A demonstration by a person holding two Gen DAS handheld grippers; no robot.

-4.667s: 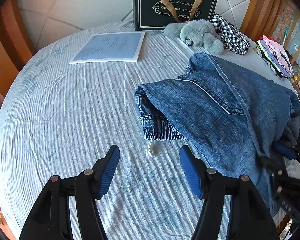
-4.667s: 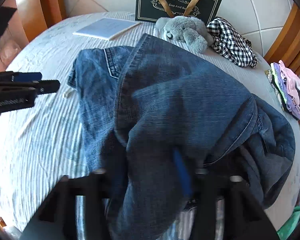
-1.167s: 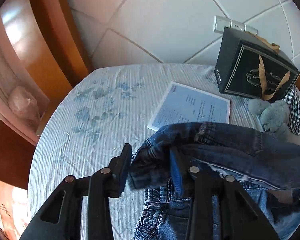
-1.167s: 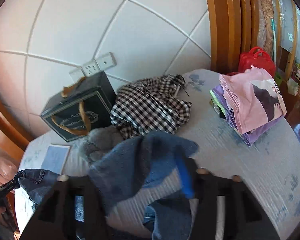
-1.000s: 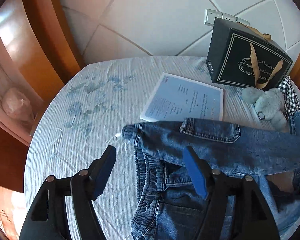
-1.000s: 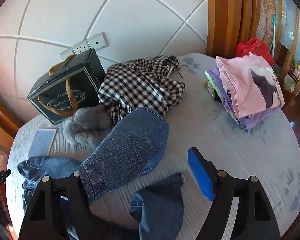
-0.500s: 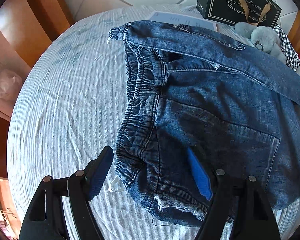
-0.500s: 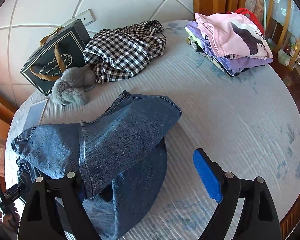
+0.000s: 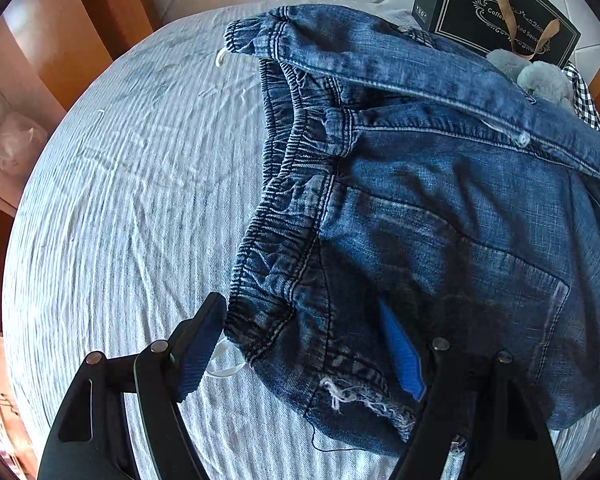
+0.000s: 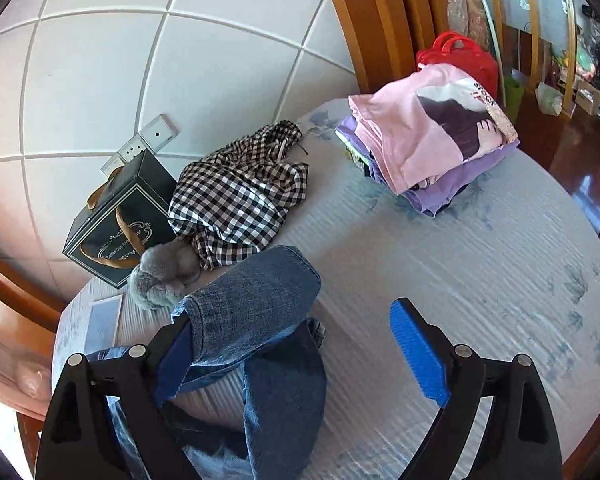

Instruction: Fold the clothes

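Observation:
Blue jeans (image 9: 420,184) lie in loose folds on the bed, elastic waistband toward the left, frayed hem near the front. My left gripper (image 9: 300,348) is open, its jaws astride the near corner of the waistband, not closed on it. In the right wrist view the jeans' leg ends (image 10: 256,316) lie in a heap at the lower left. My right gripper (image 10: 296,348) is open, its left finger under a fold of the leg, the right finger over bare sheet.
A striped pale-blue bedsheet (image 9: 120,200) covers the bed. A black gift bag (image 10: 116,212), a grey plush toy (image 10: 160,272) and a checked garment (image 10: 240,196) lie at the back. A stack of folded clothes (image 10: 432,144) sits at the far right. A wooden frame (image 9: 88,28) borders the bed.
Both grippers lifted the jeans, released them about a second ago, and are now open. The jeans dropped flat onto the bed. The left gripper moved closer to the waistband; the right tilted up.

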